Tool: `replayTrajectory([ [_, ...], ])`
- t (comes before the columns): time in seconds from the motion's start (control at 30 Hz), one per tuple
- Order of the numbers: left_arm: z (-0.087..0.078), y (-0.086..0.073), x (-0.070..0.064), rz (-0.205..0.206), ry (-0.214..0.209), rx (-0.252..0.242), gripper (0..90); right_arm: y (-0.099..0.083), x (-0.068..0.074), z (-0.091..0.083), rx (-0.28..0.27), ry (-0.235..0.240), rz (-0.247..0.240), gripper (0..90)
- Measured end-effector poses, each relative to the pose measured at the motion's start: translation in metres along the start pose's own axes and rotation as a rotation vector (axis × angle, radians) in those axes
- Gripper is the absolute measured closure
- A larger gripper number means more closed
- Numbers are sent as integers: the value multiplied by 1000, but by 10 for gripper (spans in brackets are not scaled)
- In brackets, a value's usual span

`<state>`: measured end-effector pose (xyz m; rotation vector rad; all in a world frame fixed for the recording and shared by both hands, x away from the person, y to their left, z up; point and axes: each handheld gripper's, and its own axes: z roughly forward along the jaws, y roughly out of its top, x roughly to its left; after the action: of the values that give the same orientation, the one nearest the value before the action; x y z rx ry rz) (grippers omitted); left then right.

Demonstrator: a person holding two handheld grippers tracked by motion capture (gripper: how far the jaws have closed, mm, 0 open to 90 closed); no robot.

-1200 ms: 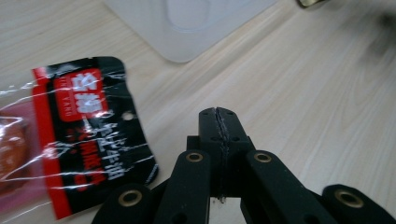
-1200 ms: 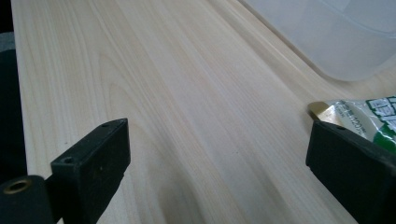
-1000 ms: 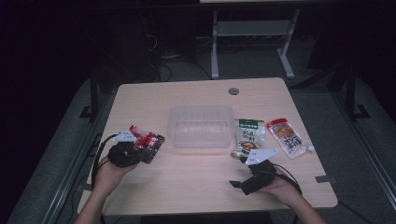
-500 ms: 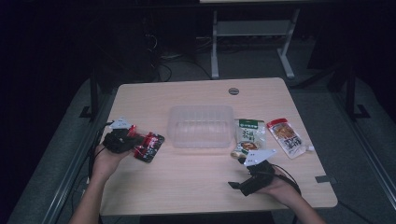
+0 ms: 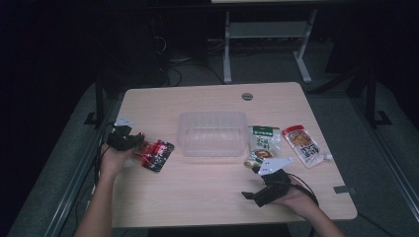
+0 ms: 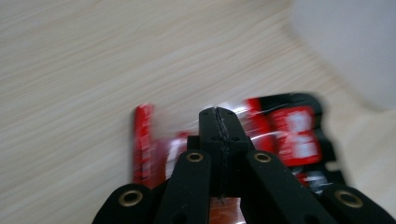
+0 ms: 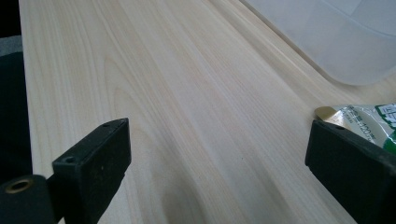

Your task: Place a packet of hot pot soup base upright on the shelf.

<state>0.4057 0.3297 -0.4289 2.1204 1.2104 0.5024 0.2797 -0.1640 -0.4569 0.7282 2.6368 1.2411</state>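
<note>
Left gripper (image 5: 132, 141): positioned near the left edge of the table (image 5: 207, 197) in the high view. In the left gripper view, its two jaws are pressed together, tip to tip, and clamp the near edge of the red and black packet (image 6: 285, 135). The remainder of the packet extends beyond the jaw tips, toward the clear plastic container (image 6: 345, 46). In the high view the red and black packet (image 5: 155, 154) lies low over the tabletop, just right of the gripper and left of the clear plastic container (image 5: 213, 133), apart from it. Whether the packet's far end touches the table cannot be determined.

Centre: the clear plastic container stands on the table, with nothing visible inside it.

Right of the container: a green and white packet (image 5: 264, 145) lies flat just beside it. An orange packet (image 5: 302, 145) lies farther right, near the green one.

Right gripper (image 5: 264, 185): positioned close to the table's near edge, below the green and white packet. In the right gripper view the jaws stand wide apart, with bare table (image 7: 196, 116) between them and nothing gripped. A corner of the green and white packet (image 7: 364, 116) lies just beyond the right-hand jaw.
</note>
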Motion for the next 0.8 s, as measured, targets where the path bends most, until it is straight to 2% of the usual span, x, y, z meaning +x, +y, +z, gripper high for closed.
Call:
replayTrajectory([
  [0.03,-1,-2,6,-27,16,-16,896,0,0,0,0,-1,0,65],
  [0.17,-4,-10,15,-44,48,-3,896,0,0,-1,-2,-2,7,67],
  [0.33,1,-17,20,-57,49,17,897,0,0,-1,-2,-2,8,67],
  [0.43,7,-22,21,-44,54,46,896,0,1,-2,-4,-4,9,67],
  [0.57,9,-25,24,-53,46,38,897,0,1,-2,-4,-5,12,67],
  [0.73,11,-28,23,-25,29,31,897,0,0,-2,-2,-6,10,67],
  [0.8,13,-29,22,15,20,45,897,0,0,-1,-2,-6,9,67],
])
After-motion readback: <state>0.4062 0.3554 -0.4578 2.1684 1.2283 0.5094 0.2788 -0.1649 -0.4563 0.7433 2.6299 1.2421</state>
